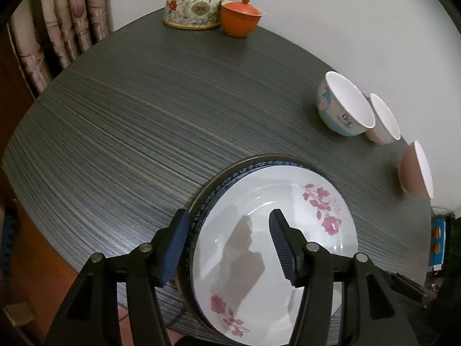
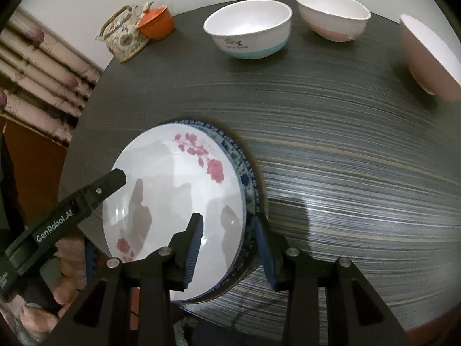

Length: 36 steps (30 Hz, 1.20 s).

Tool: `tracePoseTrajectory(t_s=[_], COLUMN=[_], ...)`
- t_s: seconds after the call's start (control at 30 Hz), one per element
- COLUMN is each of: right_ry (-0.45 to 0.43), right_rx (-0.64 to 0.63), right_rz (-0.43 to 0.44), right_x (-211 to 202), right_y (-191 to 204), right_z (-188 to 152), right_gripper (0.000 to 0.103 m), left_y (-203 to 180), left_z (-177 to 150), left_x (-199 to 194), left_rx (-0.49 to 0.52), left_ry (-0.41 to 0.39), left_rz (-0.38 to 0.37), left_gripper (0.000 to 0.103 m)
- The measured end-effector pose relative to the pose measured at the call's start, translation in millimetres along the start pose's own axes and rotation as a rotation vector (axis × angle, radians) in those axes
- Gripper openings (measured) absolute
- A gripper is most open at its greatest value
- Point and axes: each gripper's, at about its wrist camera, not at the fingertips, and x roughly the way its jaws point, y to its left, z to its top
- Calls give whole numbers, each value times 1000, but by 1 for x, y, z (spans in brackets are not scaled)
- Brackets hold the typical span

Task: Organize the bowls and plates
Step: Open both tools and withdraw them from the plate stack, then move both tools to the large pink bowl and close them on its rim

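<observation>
A white plate with pink roses (image 1: 276,248) lies on top of a blue-patterned plate (image 1: 207,204) at the near edge of the dark round table (image 1: 144,115). My left gripper (image 1: 227,248) is open, its jaws astride the stack's left rim. In the right wrist view my right gripper (image 2: 229,248) is open astride the right rim of the rose plate (image 2: 173,196) and the blue plate (image 2: 247,181). Three bowls stand at the far side: a blue-banded bowl (image 2: 247,33), a pink-banded bowl (image 2: 334,14) and a pink bowl (image 2: 429,57).
A floral teapot (image 1: 193,3) and an orange lidded cup (image 1: 240,17) stand at the table's back edge by the wall. Curtains (image 1: 57,28) hang to the left. The left gripper's body (image 2: 57,225) reaches over the plate in the right wrist view.
</observation>
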Motion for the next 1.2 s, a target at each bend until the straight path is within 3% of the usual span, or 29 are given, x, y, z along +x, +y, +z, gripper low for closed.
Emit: tracePoseTrajectory(t_s=[0.17, 0.33, 0.8, 0.97, 1.2], right_ry=[-46, -92, -183, -186, -207], right_rx=[56, 79, 266, 330, 376], right_rz=[44, 33, 25, 1, 27], right_x=[-13, -29, -77, -81, -98], right_y=[-17, -37, -159, -202, -239], right_z=[-3, -9, -18, -22, -17], right_gripper=[39, 40, 40, 40, 40], left_y=[3, 4, -8, -31, -106], left_z=[-1, -1, -1, -3, 2], left_x=[-1, -3, -16, -25, -32], left_rx=[-12, -14, -13, 7, 110], left_ry=[-12, -26, -39, -14, 36], left_rz=[-13, 2, 83, 66, -35], left_gripper=[54, 54, 55, 55, 57])
